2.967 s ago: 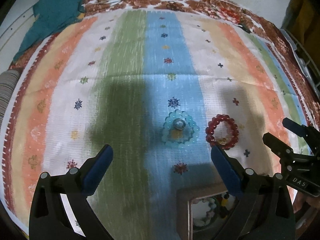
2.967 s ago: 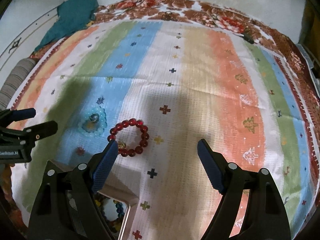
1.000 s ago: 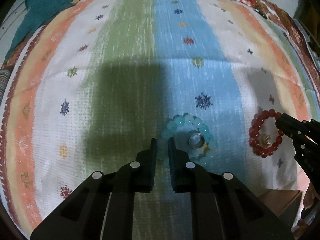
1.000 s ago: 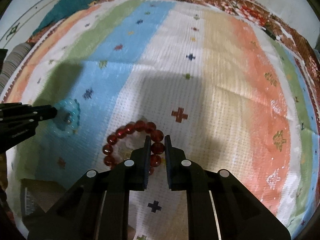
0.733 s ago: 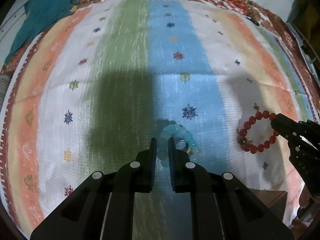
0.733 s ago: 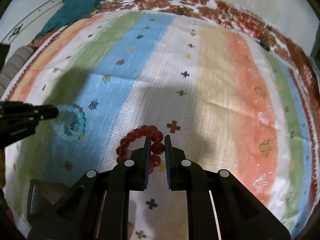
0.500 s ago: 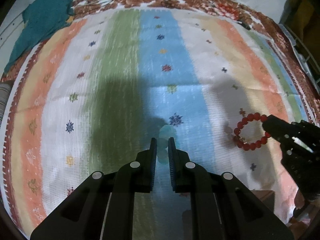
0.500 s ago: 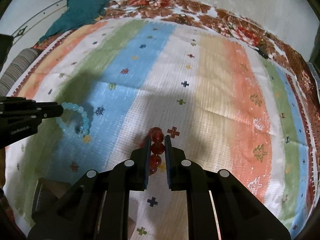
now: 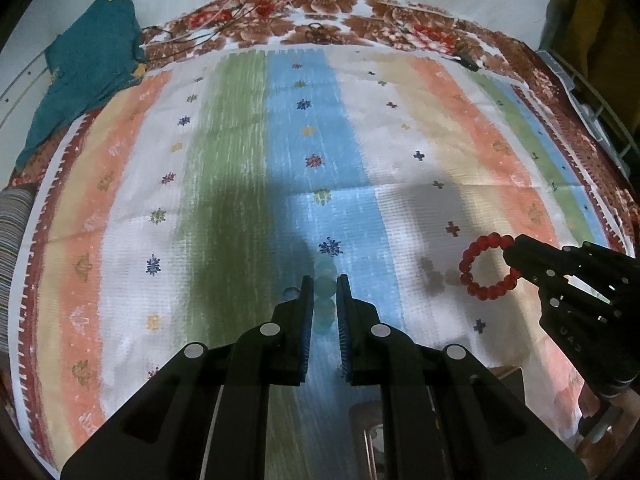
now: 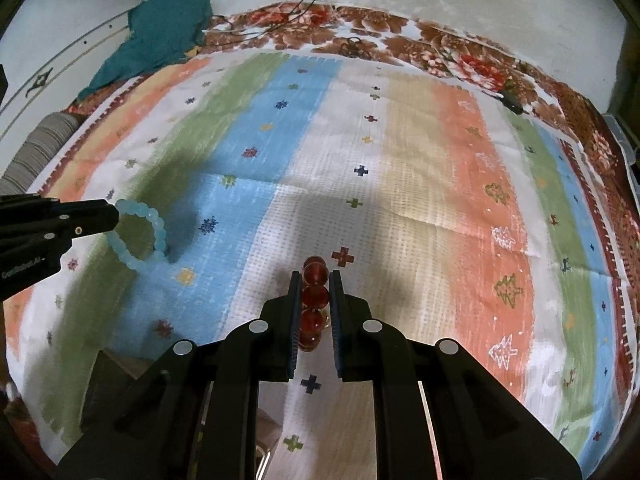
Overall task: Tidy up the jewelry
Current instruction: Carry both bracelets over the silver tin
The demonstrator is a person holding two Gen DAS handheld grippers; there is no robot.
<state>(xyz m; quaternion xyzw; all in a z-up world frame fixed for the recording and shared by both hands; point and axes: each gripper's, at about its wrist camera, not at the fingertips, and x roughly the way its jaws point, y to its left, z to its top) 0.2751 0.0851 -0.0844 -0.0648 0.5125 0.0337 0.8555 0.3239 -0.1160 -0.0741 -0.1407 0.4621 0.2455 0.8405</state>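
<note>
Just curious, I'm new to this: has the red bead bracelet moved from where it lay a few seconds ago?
Yes. The red bracelet is now pinched in the right claw and lifted off the striped cloth.

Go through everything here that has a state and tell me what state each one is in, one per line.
Left gripper: shut on the light blue bracelet.
Light blue bracelet: pinched, hanging off the cloth.
Right gripper: shut on the red bracelet.
Red bracelet: pinched, hanging off the cloth.
Striped cloth: spread flat.
Wooden box: mostly hidden, cannot tell.

left gripper [image 9: 322, 292] clamped, right gripper [image 10: 315, 286] clamped
</note>
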